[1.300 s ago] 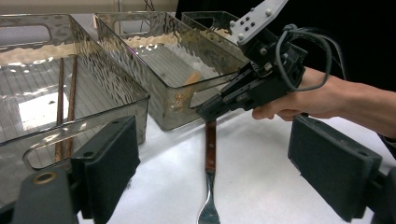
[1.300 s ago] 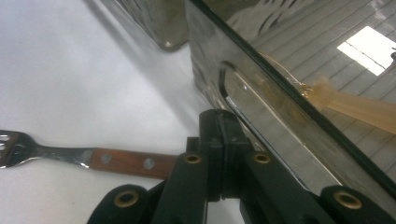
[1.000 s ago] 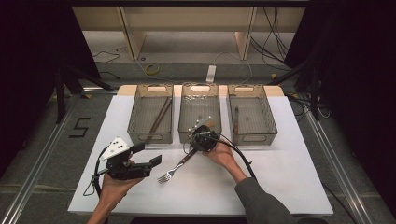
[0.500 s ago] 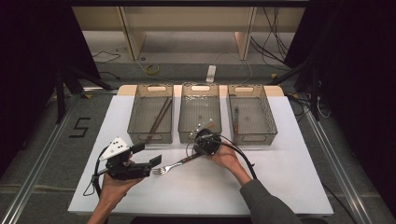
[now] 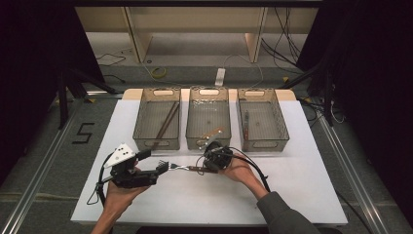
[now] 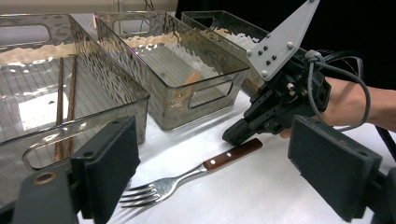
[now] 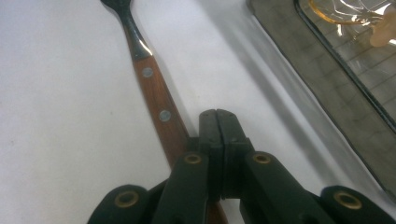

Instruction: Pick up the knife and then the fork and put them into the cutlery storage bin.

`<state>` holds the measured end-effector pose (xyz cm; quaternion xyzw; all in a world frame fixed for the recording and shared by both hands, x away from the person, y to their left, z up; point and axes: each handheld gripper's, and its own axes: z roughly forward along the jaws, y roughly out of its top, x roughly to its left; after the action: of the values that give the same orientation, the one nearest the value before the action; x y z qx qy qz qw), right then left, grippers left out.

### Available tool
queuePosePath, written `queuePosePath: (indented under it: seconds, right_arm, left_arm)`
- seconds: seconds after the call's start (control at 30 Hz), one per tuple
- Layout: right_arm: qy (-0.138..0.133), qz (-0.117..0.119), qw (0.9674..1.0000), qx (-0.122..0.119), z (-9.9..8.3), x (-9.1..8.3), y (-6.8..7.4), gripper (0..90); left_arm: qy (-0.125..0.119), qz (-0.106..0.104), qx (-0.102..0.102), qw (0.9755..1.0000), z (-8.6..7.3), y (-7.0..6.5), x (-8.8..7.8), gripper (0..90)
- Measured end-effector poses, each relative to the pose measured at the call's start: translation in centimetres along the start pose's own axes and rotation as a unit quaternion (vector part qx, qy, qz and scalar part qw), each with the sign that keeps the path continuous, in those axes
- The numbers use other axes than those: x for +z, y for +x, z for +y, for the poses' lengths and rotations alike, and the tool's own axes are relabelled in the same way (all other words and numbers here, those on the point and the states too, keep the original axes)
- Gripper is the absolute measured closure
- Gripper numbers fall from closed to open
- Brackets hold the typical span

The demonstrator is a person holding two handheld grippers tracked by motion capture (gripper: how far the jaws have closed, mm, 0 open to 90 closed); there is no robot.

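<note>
You are working on the white table, just in front of the middle tray of three clear trays. The step in hand looks like passing the fork from one tool to the other, ahead of sorting it into a tray.

Your left gripper sits in front of that middle tray and off to its left. Its tongs are spread wide, with the fork's tines lying between them and neither pad touching the metal. Your right gripper is directly in front of the tray. Its tongs are pressed together with nothing between them, and their tip rests at the end of the handle, beside it rather than around it.

The next move, I judge, is for your left hand. Bring its pads in on the neck just behind the tines, squarely so the thin metal does not twist out, then lift. Draw the right tip off the handle before you lift.

The fork lies flat on the table, parallel to the middle tray's front wall and near it. It has bright steel tines, a slim neck and a brown wooden handle with two pale rivets.
</note>
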<state>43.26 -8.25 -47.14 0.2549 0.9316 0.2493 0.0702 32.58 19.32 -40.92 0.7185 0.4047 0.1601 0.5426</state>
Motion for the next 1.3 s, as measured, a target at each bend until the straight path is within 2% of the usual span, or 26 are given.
queuePosePath:
  seconds: [0.1, 0.17, 0.27, 0.4, 0.6, 0.73, 0.93, 1.03, 1.2, 1.3]
  right_arm:
    - [0.0, -0.002, 1.0, 0.004, 0.0, -0.3, 0.1, 90.0]
    - [-0.011, -0.005, 0.9999, 0.004, 0.1, -0.6, 0.2, 88.6]
    - [-0.025, 0.008, 0.9997, -0.001, 0.3, -1.4, 0.2, 75.6]
    - [-0.02, 0.021, 0.9996, -0.007, 0.3, -1.9, 0.2, 60.1]
    - [-0.012, 0.025, 0.9996, -0.006, 0.5, -2.0, 0.1, 46.7]
    - [-0.001, 0.028, 0.9996, -0.01, 0.5, -1.7, 0.2, 44.0]
    - [0.016, 0.031, 0.9993, -0.017, 0.9, -0.7, 0.6, 44.5]
    - [0.028, 0.035, 0.9988, -0.019, 1.1, -0.4, 0.8, 47.0]
    - [0.035, 0.038, 0.9981, -0.033, 1.3, 0.0, 1.0, 52.2]
    - [0.044, 0.033, 0.9977, -0.039, 1.3, 0.2, 1.0, 56.4]
  left_arm:
    - [0.002, 0.0, 0.001, 1.0, 0.0, 0.0, 0.0, 15.5]
    - [0.003, -0.001, 0.002, 1.0, 0.0, 0.0, 0.0, 15.5]
    - [0.001, 0.0, 0.0, 1.0, 0.0, 0.0, 0.0, 15.5]
    - [0.003, -0.001, 0.002, 1.0, 0.0, 0.0, 0.0, 15.5]
    - [0.001, 0.0, 0.001, 1.0, 0.0, 0.0, 0.0, 15.5]
    - [0.003, -0.001, 0.002, 1.0, 0.0, 0.0, 0.0, 15.5]
    - [0.001, 0.0, 0.0, 1.0, 0.0, 0.0, 0.0, 15.5]
    - [0.001, 0.0, 0.0, 1.0, 0.0, 0.0, 0.0, 15.5]
    - [0.003, -0.001, 0.002, 1.0, 0.0, 0.0, 0.0, 15.5]
    - [0.001, -0.001, 0.0, 1.0, 0.0, 0.0, 0.0, 15.5]
